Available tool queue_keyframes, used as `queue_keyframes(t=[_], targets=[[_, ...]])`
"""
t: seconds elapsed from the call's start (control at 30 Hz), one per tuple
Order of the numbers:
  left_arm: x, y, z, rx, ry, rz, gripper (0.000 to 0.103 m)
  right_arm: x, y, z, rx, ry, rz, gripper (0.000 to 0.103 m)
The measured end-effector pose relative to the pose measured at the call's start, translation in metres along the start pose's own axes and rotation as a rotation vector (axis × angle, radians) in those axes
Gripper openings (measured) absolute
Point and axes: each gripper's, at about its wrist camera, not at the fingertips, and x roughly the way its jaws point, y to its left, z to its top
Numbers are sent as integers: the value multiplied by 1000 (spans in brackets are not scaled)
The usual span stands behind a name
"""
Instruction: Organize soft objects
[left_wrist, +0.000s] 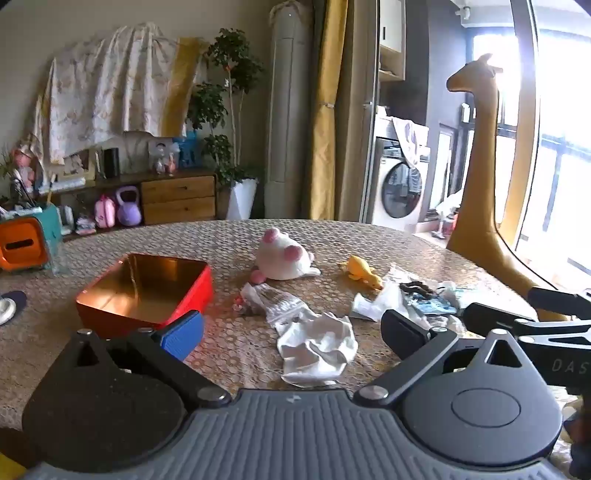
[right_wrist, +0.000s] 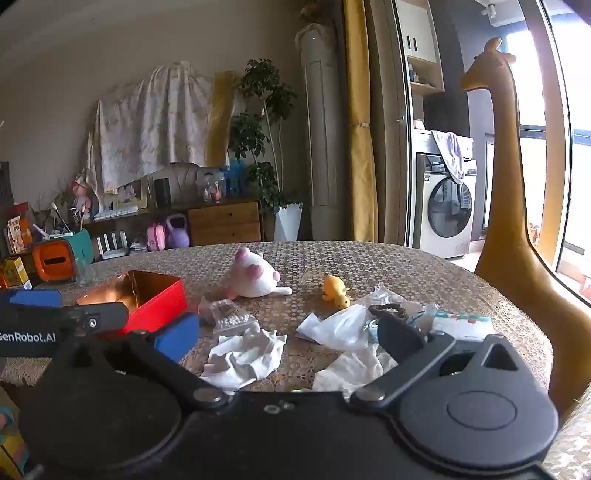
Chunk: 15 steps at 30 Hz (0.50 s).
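From the left wrist cam we've got the left gripper (left_wrist: 291, 332) with jaws wide apart and nothing in them, hanging over a crumpled white cloth (left_wrist: 317, 347) on the desk (left_wrist: 369, 240). The red tin box (left_wrist: 147, 291) sits just left of it, while the white-and-pink plush (left_wrist: 282, 260) and little yellow toy (left_wrist: 360, 271) lie farther back. Right wrist cam: the right gripper (right_wrist: 288, 336) also gapes empty, over the same cloth (right_wrist: 243, 356), with a pile of plastic bags (right_wrist: 343, 328) to the right.
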Motion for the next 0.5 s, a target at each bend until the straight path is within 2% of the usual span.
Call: queue_keyframes(t=[0.03,0.13,0.17,0.27,0.5], targets=[[-1,-2,0,7,0,8,103,0,0,0,5,22,0,103],[-4,-9,0,25,-7,21,103,0,-1,1,-4,13,-10,103],[1,-7,0,11,18,4,103,1,-2,1,-5,13,-14,103],[-1,5,-1,-33,4,-29,103,0,-1,-1,-19,10,-18,103],[1,4,-2,-30,19,-42,103,2,-2,-4,22,13,-2,103]])
